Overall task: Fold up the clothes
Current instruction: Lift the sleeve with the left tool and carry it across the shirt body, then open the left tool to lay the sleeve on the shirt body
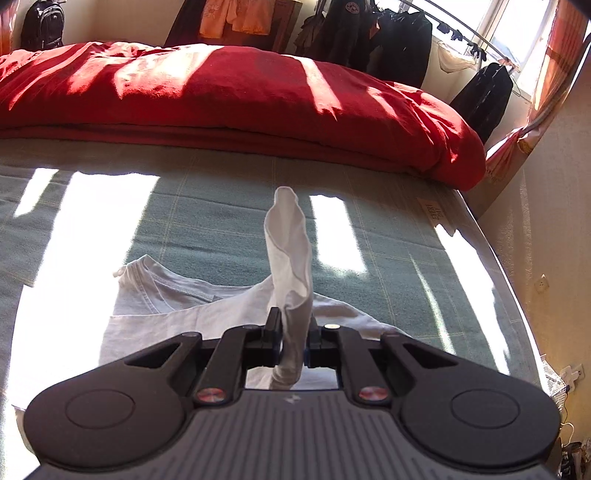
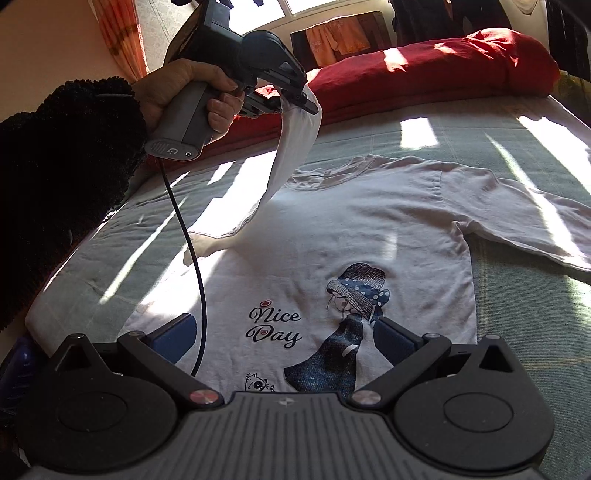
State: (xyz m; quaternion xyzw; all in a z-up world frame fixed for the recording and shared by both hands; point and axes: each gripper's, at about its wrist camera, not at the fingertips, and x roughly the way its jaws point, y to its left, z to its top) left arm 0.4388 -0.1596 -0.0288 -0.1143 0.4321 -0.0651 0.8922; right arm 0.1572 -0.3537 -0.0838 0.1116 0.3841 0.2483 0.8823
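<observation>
A white T-shirt [image 2: 332, 229] with a "Nice Day" print and a girl in a blue hat lies face up on the green blanket [image 2: 517, 314]. My left gripper [image 1: 293, 323] is shut on the shirt's left sleeve [image 1: 290, 254], which it holds lifted off the bed. In the right wrist view that gripper [image 2: 299, 99] hangs above the shirt's shoulder, the sleeve [image 2: 295, 147] stretching down from it. My right gripper [image 2: 284, 332] stands open low over the shirt's hem, nothing between its blue pads. The other sleeve [image 2: 517, 218] lies spread flat to the right.
A red duvet [image 1: 240, 103] is piled along the far side of the bed. Dark clothes [image 1: 388, 33] hang on a rail by the window. A wall [image 1: 546, 240] runs close along the bed's right edge. A black cable [image 2: 188, 236] dangles from the left gripper's handle across the shirt.
</observation>
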